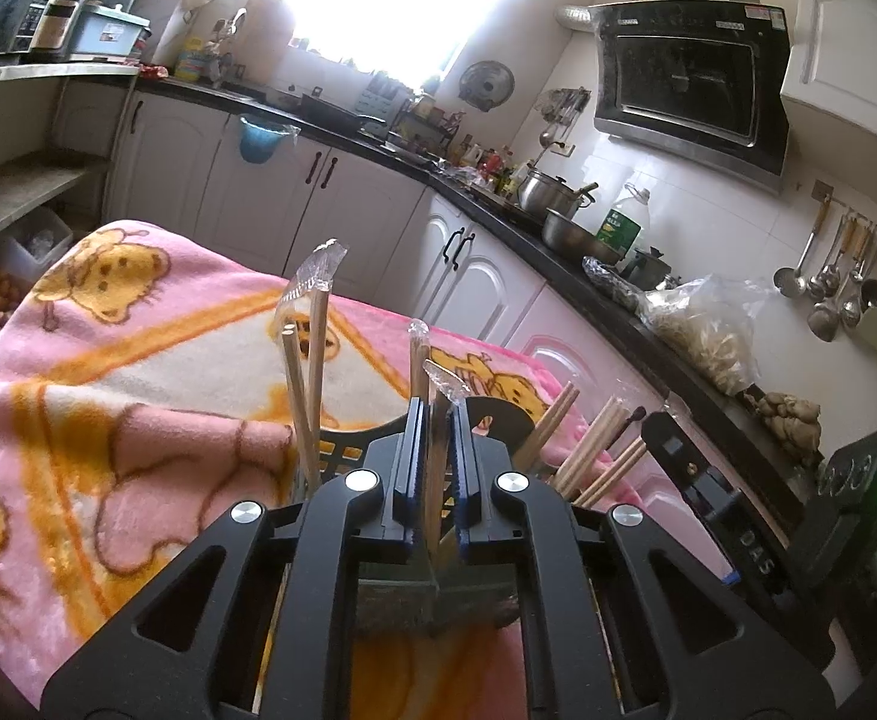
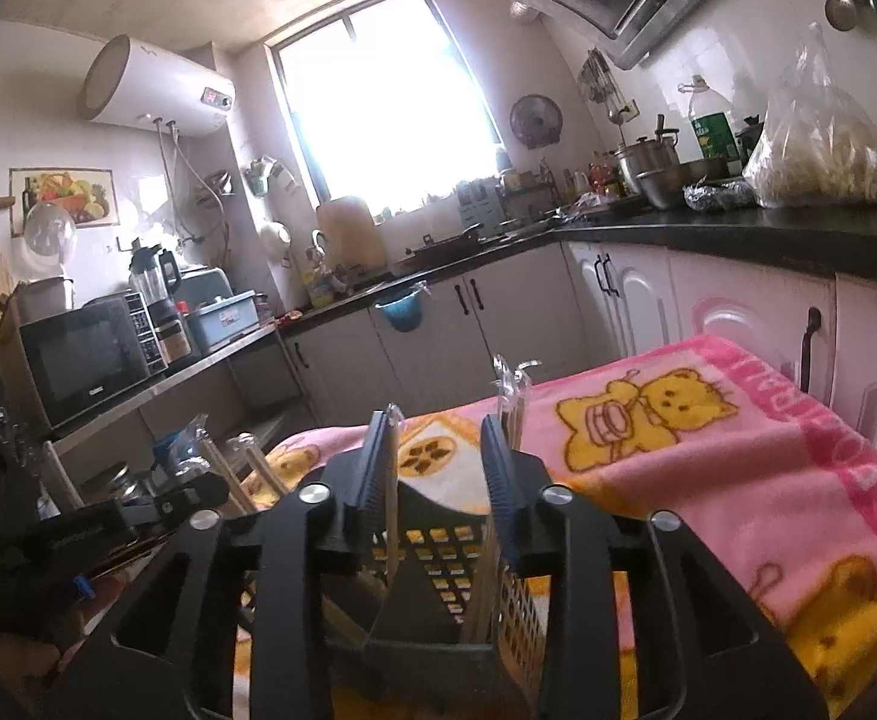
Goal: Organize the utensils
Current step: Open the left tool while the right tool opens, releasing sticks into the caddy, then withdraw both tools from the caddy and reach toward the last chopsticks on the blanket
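A black slotted utensil holder (image 1: 342, 450) stands on a pink cartoon blanket (image 1: 138, 360). Several wooden chopsticks, some in clear plastic sleeves, stand upright in it (image 1: 309, 360). My left gripper (image 1: 438, 414) is shut on a sleeved pair of chopsticks (image 1: 438, 456) over the holder. In the right wrist view the same holder (image 2: 438, 546) sits right below my right gripper (image 2: 441, 426), which is open; a thin chopstick (image 2: 391, 516) leans by its left finger and sleeved chopsticks (image 2: 513, 396) stand by its right finger.
The other gripper's body shows at right in the left view (image 1: 756, 516) and at left in the right view (image 2: 78, 528). A black kitchen counter (image 1: 558, 240) with pots, bottles and bags runs behind. White cabinets (image 2: 498, 312) stand below it.
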